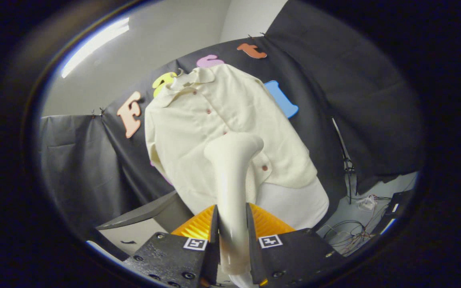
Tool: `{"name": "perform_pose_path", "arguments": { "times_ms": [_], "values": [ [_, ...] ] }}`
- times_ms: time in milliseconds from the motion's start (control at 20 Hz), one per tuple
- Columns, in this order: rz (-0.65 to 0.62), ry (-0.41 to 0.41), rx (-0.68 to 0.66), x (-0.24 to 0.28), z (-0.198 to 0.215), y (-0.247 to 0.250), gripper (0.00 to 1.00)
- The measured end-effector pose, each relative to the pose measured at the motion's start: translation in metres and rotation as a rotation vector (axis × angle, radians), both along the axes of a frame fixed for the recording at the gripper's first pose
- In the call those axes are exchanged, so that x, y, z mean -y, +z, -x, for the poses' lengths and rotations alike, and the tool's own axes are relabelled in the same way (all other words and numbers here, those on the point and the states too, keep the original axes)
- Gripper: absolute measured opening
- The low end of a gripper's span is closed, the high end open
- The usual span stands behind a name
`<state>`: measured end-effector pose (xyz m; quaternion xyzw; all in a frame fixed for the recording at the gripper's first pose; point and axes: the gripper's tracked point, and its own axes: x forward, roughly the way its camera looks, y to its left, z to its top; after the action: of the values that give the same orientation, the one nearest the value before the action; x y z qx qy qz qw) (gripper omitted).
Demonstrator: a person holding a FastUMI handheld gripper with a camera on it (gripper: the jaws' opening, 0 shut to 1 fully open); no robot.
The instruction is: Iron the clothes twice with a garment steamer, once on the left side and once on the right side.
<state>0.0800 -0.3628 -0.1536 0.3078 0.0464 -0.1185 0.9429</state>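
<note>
At the bottom centre of the frame my tool [232,224] is clamped tight on the garment steamer [232,172] — both fingers [213,224] press its pale handle from either side. The steamer rises up the middle, its head bending right at centre frame, right at the front of the cream shirt [210,120]. The shirt hangs buttoned on the black cloth wall [74,160], tilted toward the upper centre — cables [354,232] lie on the floor at lower right.
</note>
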Motion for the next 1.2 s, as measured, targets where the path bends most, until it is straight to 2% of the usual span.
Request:
{"name": "perform_pose_path", "arguments": {
  "times_ms": [350,600,900,1200],
  "values": [
    [0.067,0.117,0.104,-0.134,0.026,0.079,0.32],
    [0.054,0.144,0.132,-0.211,0.044,0.11,0.32],
    [0.175,0.177,0.166,-0.285,0.068,0.154,0.32],
    [0.361,0.184,0.198,-0.324,0.081,0.178,0.32]
  ]
}}
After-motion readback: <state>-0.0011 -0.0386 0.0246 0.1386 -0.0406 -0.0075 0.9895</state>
